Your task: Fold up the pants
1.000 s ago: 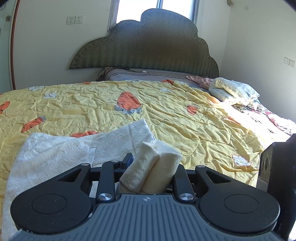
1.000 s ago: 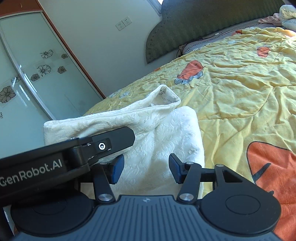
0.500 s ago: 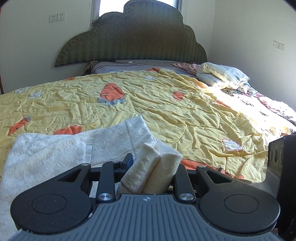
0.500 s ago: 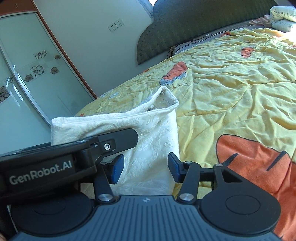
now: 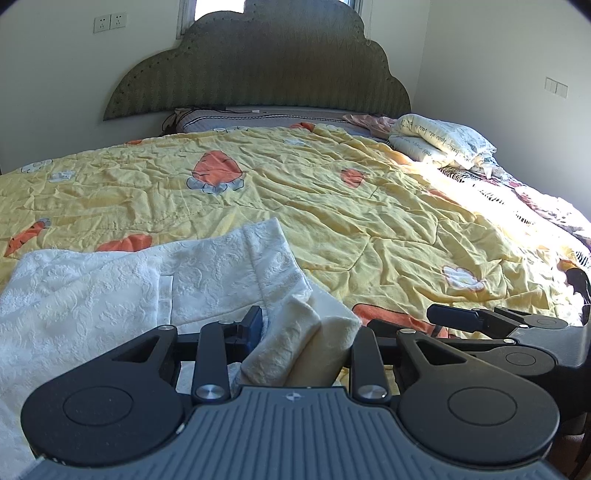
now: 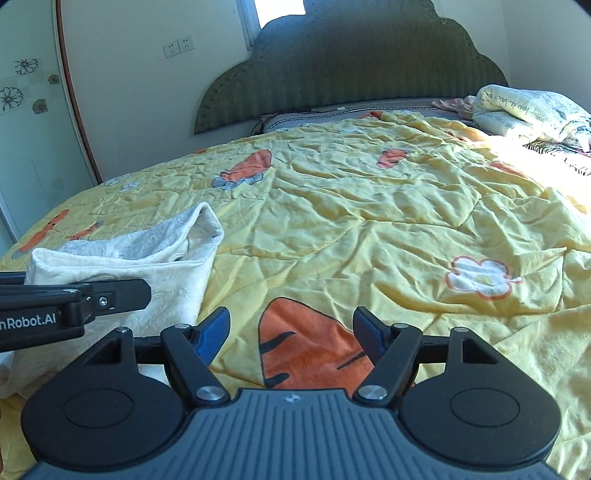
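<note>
Left gripper (image 5: 299, 332) pinches a bunched fold of the pants (image 5: 110, 295), jaws easing apart, likely pinning it. Right gripper (image 6: 291, 332) opening wide, empty, over the quilt (image 6: 369, 221).

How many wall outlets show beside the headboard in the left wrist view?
2, side by side on the wall left of the headboard: one outlet, the other outlet right beside it. Any behind the headboard would be hidden.
</note>
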Demonstrator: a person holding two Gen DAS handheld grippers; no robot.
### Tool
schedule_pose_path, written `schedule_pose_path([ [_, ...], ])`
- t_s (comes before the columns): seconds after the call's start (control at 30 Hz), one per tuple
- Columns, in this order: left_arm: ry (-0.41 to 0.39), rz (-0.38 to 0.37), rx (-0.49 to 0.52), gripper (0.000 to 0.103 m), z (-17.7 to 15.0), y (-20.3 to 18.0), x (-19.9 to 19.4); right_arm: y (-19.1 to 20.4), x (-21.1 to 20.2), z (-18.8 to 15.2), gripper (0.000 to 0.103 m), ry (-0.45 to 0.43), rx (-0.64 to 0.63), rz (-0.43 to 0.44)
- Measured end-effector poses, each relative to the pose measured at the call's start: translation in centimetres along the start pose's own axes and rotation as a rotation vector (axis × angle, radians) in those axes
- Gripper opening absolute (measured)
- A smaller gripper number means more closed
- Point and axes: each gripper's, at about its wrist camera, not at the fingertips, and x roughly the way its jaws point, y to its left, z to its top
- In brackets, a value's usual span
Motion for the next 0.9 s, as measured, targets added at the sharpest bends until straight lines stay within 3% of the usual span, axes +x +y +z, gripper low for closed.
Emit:
schedule_pose_path([
  [0.3, 0.003, -0.002, -0.009, 0.035, 0.0, -0.1, 0.2, -0.2, 0.8, -1.1, 0.074, 0.032, -0.042, -0.068],
  [0.67, -0.001, -0.019, -0.027, 0.042, 0.4, -0.3, 0.1, -0.2, 0.8, -1.7, 0.075, 0.033, -0.072, -0.085],
  [0.73, -0.007, -0.033, -0.031, 0.05, 0.4, -0.3, 0.0, -0.2, 0.7, -1.8, 0.075, 0.032, -0.078, -0.089],
  [0.83, -0.053, -0.114, -0.039, 0.063, 0.6, -0.5, -0.7, -0.4, 0.5, -1.8, 0.075, 0.031, -0.076, -0.093],
  [0.9, -0.096, -0.127, -0.017, 0.065, 0.9, -1.0, -1.6, -0.5, 0.4, -1.8, 0.075, 0.033, -0.078, -0.095],
])
